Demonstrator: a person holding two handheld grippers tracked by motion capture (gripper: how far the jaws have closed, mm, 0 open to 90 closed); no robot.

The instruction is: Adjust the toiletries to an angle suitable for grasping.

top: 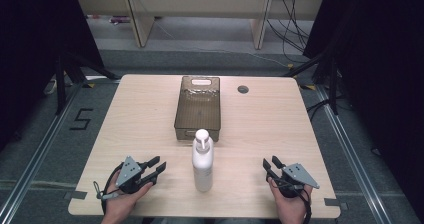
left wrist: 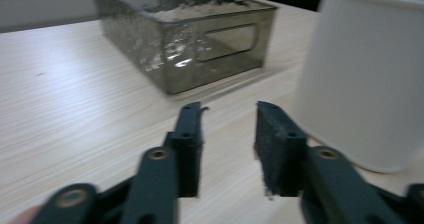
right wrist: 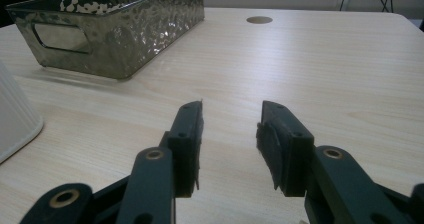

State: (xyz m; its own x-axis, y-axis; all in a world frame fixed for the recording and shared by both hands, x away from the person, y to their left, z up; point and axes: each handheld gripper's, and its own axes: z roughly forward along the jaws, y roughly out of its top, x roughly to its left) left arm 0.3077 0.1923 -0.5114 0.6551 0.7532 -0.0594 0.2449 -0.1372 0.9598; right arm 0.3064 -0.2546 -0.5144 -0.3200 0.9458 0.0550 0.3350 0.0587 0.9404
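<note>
The left gripper (top: 156,165), jaws apart, is resting with the upright white pump bottle (top: 202,160) at its 3 o'clock. The right gripper (top: 270,166), jaws also apart, is sitting slightly farther off, bottle at 9 o'clock. The tinted bin (top: 197,108) is lying just beyond at 12.

You get an evenly lit worktop (top: 150,114) with dark surrounds, glare on the bin (left wrist: 190,44), and a blurred bottle (left wrist: 365,79).
</note>
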